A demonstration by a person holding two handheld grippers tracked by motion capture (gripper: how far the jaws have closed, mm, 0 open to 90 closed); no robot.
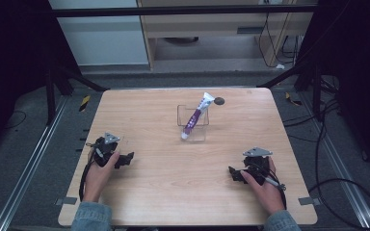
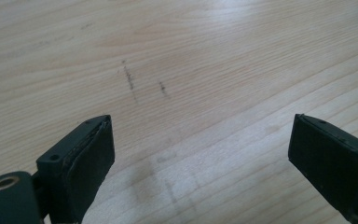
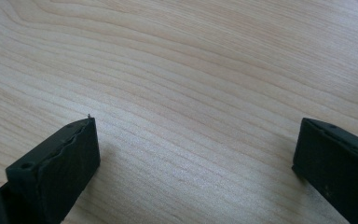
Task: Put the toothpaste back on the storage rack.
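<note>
Tabletop (image 1: 173, 183) of pale wood grain fills the middle of the high view, a rounded-corner slab on a dark metal frame over grey floor. Just above its centre stands a clear, boxy plastic holder (image 1: 179, 115), and a tube (image 1: 195, 117) with a purple-and-white printed body leans in it: narrow capped end down at the holder's lower left, flat crimped end up and to the right, poking over the rim. Right beside that upper end a small dark round disc (image 1: 219, 101) lies flat on the wood.

Lower left of the frame, the left gripper (image 1: 125, 159) rests on the table in the person's hand (image 1: 98, 174), a grey three-cornered plate on top. Lower right, the right gripper (image 1: 231, 172) sits the same way in the other hand (image 1: 265, 187). Both are well apart from the holder and tube, one on each side and nearer the bottom edge.

In the left gripper view the two black, blocky jaws stand spread wide with nothing between them, just bare wood with a few short dark scuff marks (image 2: 130, 79) in the upper middle. In the right gripper view the jaws are likewise parted and empty over smooth, wavy-grained wood
</note>
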